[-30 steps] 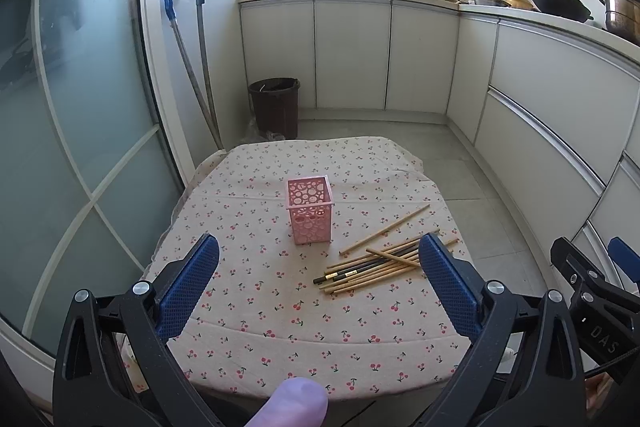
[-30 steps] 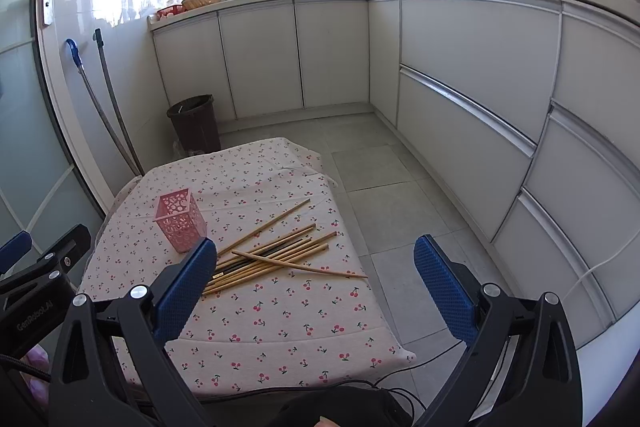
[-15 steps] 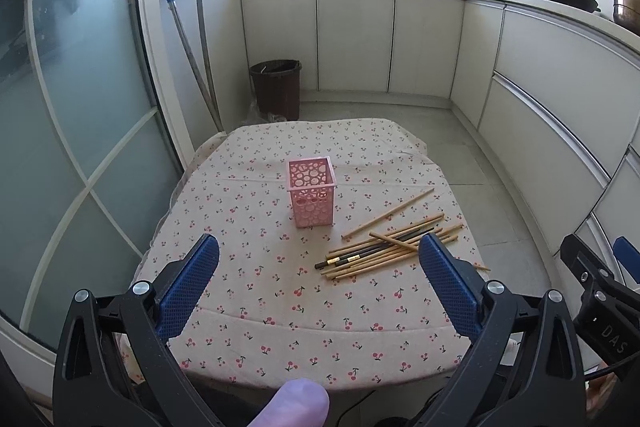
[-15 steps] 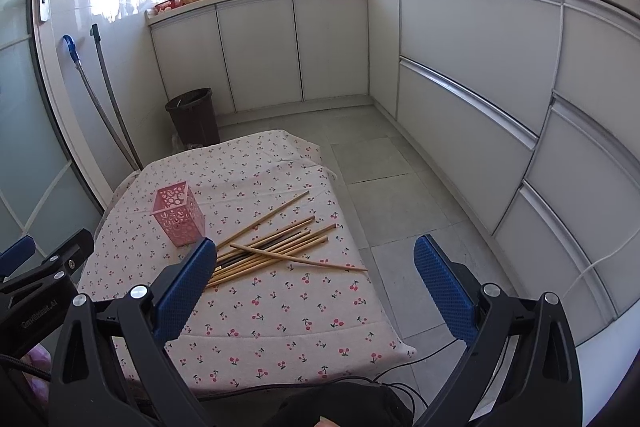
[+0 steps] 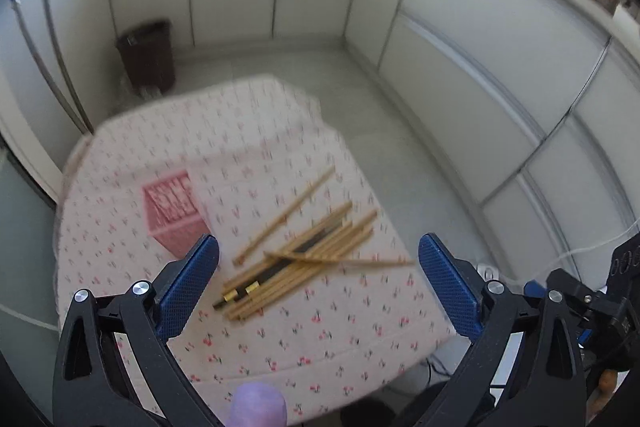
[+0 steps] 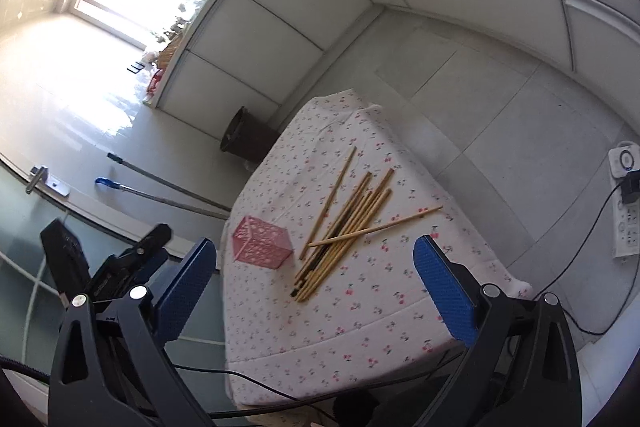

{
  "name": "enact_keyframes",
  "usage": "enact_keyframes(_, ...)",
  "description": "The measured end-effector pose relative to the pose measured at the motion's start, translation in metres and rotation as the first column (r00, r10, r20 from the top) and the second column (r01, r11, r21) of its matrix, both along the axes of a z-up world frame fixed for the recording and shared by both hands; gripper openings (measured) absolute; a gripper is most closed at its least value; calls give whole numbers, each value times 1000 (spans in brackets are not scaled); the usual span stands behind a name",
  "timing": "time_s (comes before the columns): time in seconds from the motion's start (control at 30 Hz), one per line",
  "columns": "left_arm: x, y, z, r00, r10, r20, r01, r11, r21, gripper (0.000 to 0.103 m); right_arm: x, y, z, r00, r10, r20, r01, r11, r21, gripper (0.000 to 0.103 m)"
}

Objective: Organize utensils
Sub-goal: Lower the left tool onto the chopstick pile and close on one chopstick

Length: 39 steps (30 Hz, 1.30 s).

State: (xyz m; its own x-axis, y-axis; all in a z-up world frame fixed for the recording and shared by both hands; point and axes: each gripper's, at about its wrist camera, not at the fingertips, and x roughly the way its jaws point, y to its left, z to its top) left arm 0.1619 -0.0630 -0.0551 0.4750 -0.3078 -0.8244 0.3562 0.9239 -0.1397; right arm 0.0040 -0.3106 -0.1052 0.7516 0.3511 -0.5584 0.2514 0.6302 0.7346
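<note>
Left gripper [image 5: 319, 283] and right gripper [image 6: 315, 277], each with jaws wide apart and holding nothing, both above the near edge of the bench [image 6: 360, 343], which is covered in a cherry-print cloth. A loose pile of wooden chopsticks [image 6: 344, 227], with one dark pair among them, lies flat on the cloth; one stick lies crosswise over the pile. The pink perforated holder [image 6: 262, 243] stands just beside the pile, apart from it. A dark waste bin [image 6: 244, 137] stands on the floor beyond the bench.
</note>
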Motion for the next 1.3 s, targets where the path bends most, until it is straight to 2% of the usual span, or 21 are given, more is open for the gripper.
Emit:
enact_keyframes(0.1, 42, -23, -48, 993, 34, -113, -23, 995, 100, 96, 16, -10, -42, 996, -18, -92, 30, 992, 126, 96)
enact_keyframes(0.2, 83, -43, -79, 982, 28, -187, -9, 995, 104, 96, 29, -22, -92, 977, -44, -209, 95, 965, 243, 96)
enact_keyframes(0.3, 122, -72, -106, 973, 10, -231, 22, 990, 139, 91, 38, -34, -127, 954, -68, -293, 162, 936, 311, 96)
enact_keyframes(0.37, 145, -88, -125, 969, 5, -246, 38, 984, 172, 83, 45, -39, -146, 938, -83, -336, 202, 920, 336, 96)
enact_keyframes(0.47, 176, -101, -150, 958, -1, -287, 47, 987, 154, 74, 58, -40, -169, 917, -90, -389, 233, 912, 339, 96)
enact_keyframes(0.53, 187, -110, -164, 951, -2, -310, 58, 983, 171, 67, 68, -37, -182, 905, -89, -416, 249, 904, 348, 97)
enact_keyframes(0.67, 200, -113, -190, 934, -10, -356, 86, 977, 197, 49, 75, -40, -181, 899, -116, -422, 275, 900, 339, 97)
enact_keyframes(0.7, 200, -111, -192, 937, -18, -350, 93, 976, 199, 48, 76, -41, -182, 898, -124, -423, 285, 895, 344, 97)
enact_keyframes(0.77, 195, -110, -191, 948, -37, -317, 113, 967, 226, 37, 76, -43, -182, 896, -127, -426, 287, 897, 336, 97)
enact_keyframes(0.83, 194, -105, -191, 955, -46, -293, 122, 961, 248, 14, 77, -43, -181, 891, -137, -432, 292, 903, 316, 97)
enact_keyframes(0.9, 191, -97, -189, 957, -55, -285, 124, 965, 231, 12, 79, -44, -179, 890, -143, -434, 289, 912, 292, 97)
enact_keyframes(1.03, 172, -79, -165, 987, -72, -145, 101, 974, 201, 11, 85, -46, -170, 892, -161, -422, 290, 920, 264, 97)
enact_keyframes(1.13, 144, -67, -121, 995, -100, -12, 101, 979, 177, 10, 83, -46, -160, 896, -170, -411, 287, 926, 243, 97)
enact_keyframes(1.23, 95, -44, -63, 985, -116, 125, 99, 987, 129, 8, 86, -36, -151, 892, -164, -422, 269, 942, 202, 96)
enact_keyframes(1.3, 66, -26, -30, 976, -97, 196, 80, 992, 95, 7, 92, -28, -143, 886, -167, -433, 254, 956, 151, 88)
